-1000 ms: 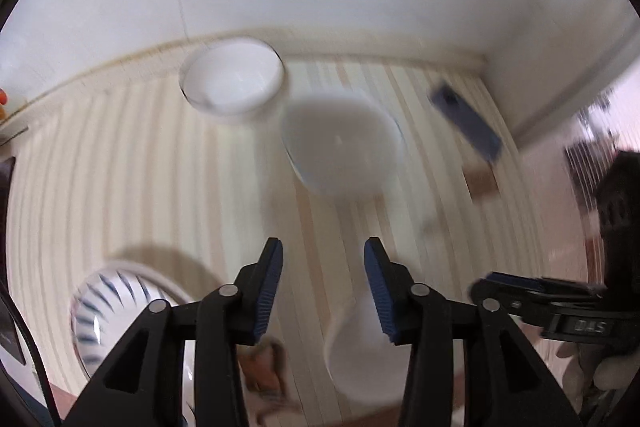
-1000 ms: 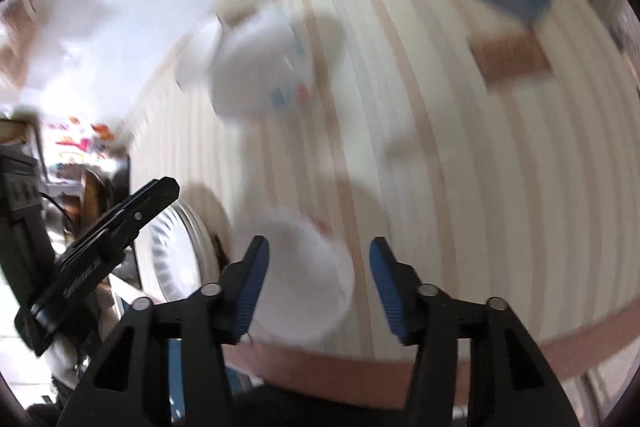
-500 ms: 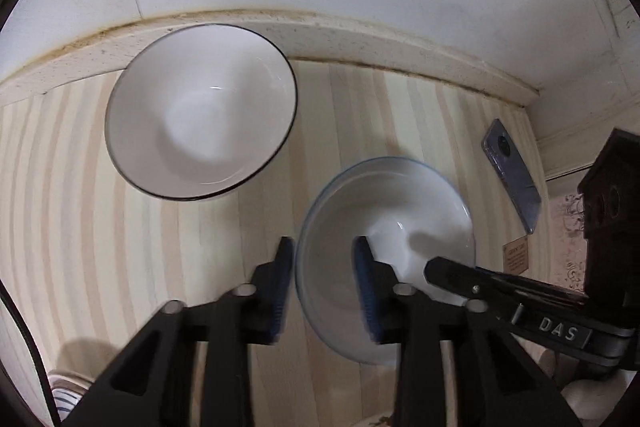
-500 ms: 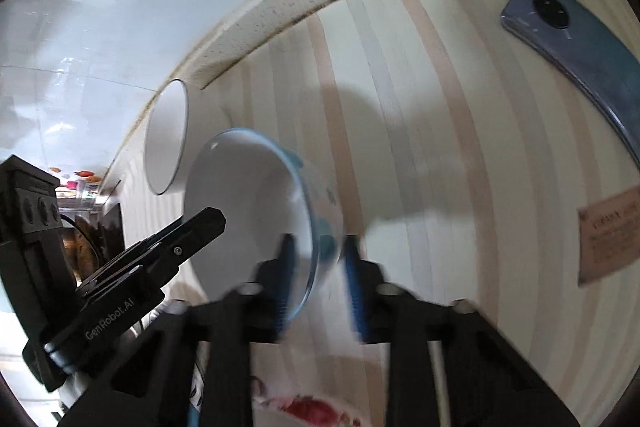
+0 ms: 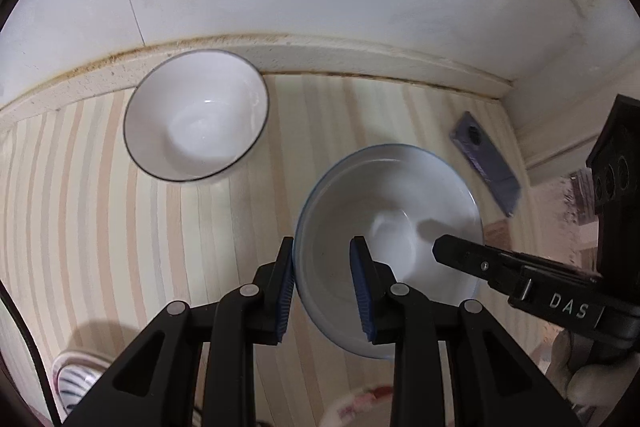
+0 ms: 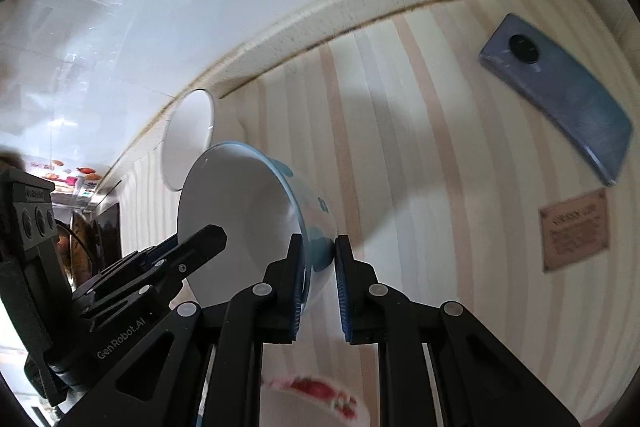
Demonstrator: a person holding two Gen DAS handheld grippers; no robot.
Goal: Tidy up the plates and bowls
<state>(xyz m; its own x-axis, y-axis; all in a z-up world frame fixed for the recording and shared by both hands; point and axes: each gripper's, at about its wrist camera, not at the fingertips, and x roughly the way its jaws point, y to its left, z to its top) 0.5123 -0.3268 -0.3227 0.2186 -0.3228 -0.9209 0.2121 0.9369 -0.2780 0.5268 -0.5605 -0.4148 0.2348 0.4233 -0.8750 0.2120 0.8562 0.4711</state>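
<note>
- On the striped bench [image 5: 100,227], near the back wall, two bowls are seen well apart: a black-rimmed bowl [image 5: 196,115] at back left, and a blue-rimmed bowl [image 5: 388,227] nearer the grippers.
- Both bowls are empty and upright in the left view; nothing is nested yet.
- The left gripper [image 5: 324,283] is set astride the blue-rimmed bowl's near-left rim, one pad outside the wall and one inside; a gap shows at the inner pad, so whether the rim is truly pinched cannot be told.
- The right gripper [image 6: 318,279] is closed on the same bowl [image 6: 248,219], its pads pressed on either side of the rim.
- Whether that bowl rests on the bench or is lifted cannot be told.
- From the held bowl, the black-rimmed bowl [image 6: 188,143] lies up and to the left, toward the wall; the left gripper is the nearer one to it.
- The coming move is judged to be a carry that way, for stacking.
- A phone [image 6: 560,95] and a card [image 6: 576,231] lie off to the right, clear of that path.
</note>
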